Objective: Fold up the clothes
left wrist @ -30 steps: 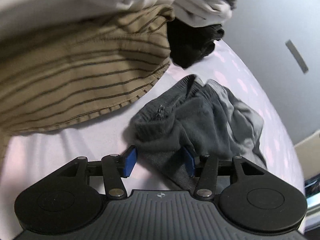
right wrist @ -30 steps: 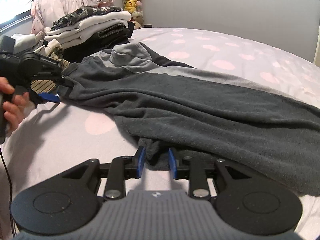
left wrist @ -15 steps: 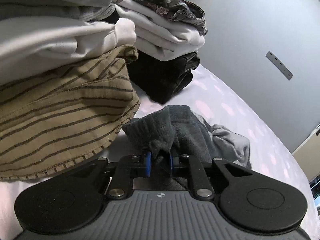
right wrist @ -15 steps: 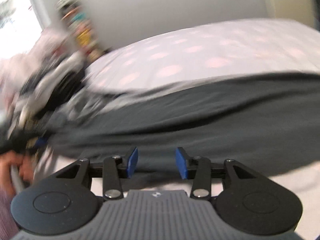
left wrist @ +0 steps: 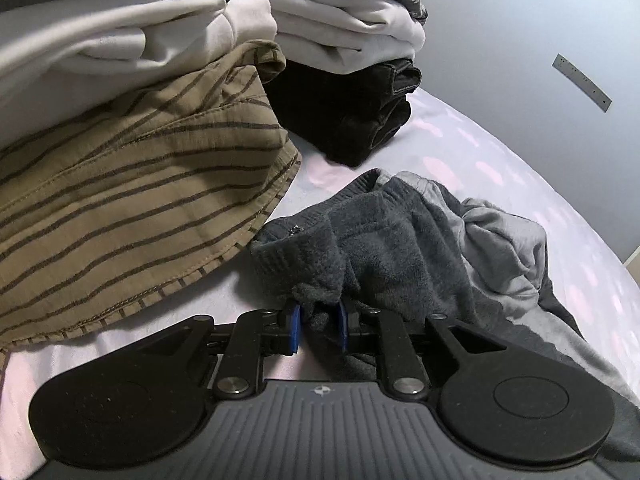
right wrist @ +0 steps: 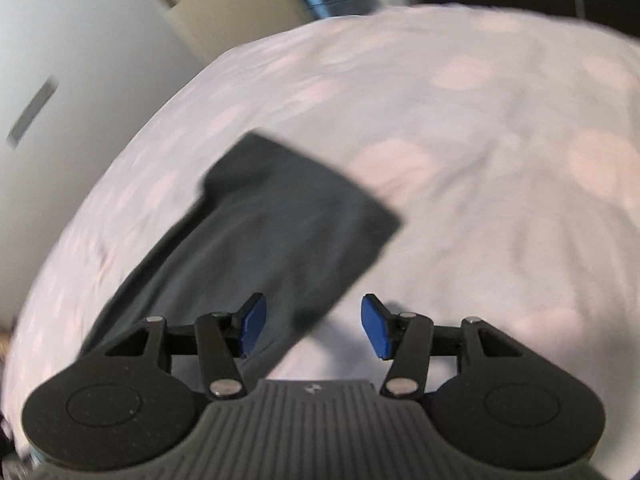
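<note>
The dark grey fleece garment (left wrist: pixel 392 248) lies on the pale bedspread (left wrist: pixel 480 152) with pink blotches, its ribbed edge bunched directly in front of the left gripper (left wrist: pixel 318 326), whose blue pads are drawn close together and pinch a fold of that ribbed edge between them. A lighter grey part of the same garment (left wrist: pixel 504 248) is crumpled to the right of the pinch. In the right wrist view the other end of the garment (right wrist: pixel 280 232) stretches away flat across the bedspread (right wrist: pixel 480 160), ending in a squared-off edge; the picture is smeared by motion, so it looks like a trouser leg or sleeve, but I cannot tell which. The right gripper (right wrist: pixel 314 330) is spread wide with nothing between its pads, its left pad over the cloth and its right pad over bare bedding. Only the left wrist view shows the folded stacks beside the pinch: a tan striped piece (left wrist: pixel 132 208) close on the left under white folded clothes (left wrist: pixel 120 40), and a black folded item (left wrist: pixel 352 116) beyond, beneath more white layers.
</note>
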Motion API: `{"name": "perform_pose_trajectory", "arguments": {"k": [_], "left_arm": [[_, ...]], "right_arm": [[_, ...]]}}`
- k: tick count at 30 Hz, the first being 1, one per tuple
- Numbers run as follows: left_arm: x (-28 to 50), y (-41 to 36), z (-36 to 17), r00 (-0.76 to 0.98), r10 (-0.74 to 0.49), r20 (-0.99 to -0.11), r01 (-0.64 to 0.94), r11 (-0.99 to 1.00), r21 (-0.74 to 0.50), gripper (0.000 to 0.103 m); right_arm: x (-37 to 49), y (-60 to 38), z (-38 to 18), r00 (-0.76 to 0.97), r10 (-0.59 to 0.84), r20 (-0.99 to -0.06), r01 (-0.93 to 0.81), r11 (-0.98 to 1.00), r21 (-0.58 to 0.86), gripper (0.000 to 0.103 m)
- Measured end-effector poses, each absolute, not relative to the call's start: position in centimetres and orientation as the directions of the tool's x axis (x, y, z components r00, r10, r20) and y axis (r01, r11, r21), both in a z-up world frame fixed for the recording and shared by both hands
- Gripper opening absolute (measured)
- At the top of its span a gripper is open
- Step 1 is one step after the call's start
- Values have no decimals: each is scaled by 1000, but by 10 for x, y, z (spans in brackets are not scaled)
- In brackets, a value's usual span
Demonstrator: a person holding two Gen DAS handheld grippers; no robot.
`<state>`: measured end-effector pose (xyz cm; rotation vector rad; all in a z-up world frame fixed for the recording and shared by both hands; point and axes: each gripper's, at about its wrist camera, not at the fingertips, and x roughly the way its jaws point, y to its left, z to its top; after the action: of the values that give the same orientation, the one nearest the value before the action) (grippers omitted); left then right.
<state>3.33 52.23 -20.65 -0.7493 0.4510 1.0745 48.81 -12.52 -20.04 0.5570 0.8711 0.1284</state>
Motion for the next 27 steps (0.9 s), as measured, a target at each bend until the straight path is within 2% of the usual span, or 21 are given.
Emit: {"name": "perform_pose_trajectory", "arguments": {"k": [3,6,10,13,16,17,18,24,27], "left_arm": [[37,520,-207,411,627,-662,-911,278,-303,22],[39,518,-209,404,634,-659,-915,291,-280,22],[40,517,-209,396,641,-658,-918,295,-265,22],[41,516,-209,392,645,-656,-920,299,-255,22],[40,517,-209,395,642,-657,-918,299,-260,23],[39,517,-209,398,640,-657,-917,298,-266,23],[38,518,-209,402,636,-659,-915,295,-274,23],[29,521,-205,428,621,-656,-903,267,-336,24],[31,518,-198,418,628,-656,-908,266,-324,27]], "right_arm": [[503,-130,-214,664,364,-653,117,812,572,63],[521,-121,-217,679,370,-634,111,802,586,64],[550,-110,-215,694,342,-634,100,826,555,64],[566,-91,-211,693,291,-660,81,878,472,63],[580,-69,-207,690,223,-689,67,927,368,44],[584,-62,-205,688,203,-697,64,940,336,27],[587,-56,-202,686,189,-703,57,949,311,16],[579,-23,-162,720,161,-676,-12,976,220,13],[565,3,-128,737,200,-645,-67,972,225,13]]}}
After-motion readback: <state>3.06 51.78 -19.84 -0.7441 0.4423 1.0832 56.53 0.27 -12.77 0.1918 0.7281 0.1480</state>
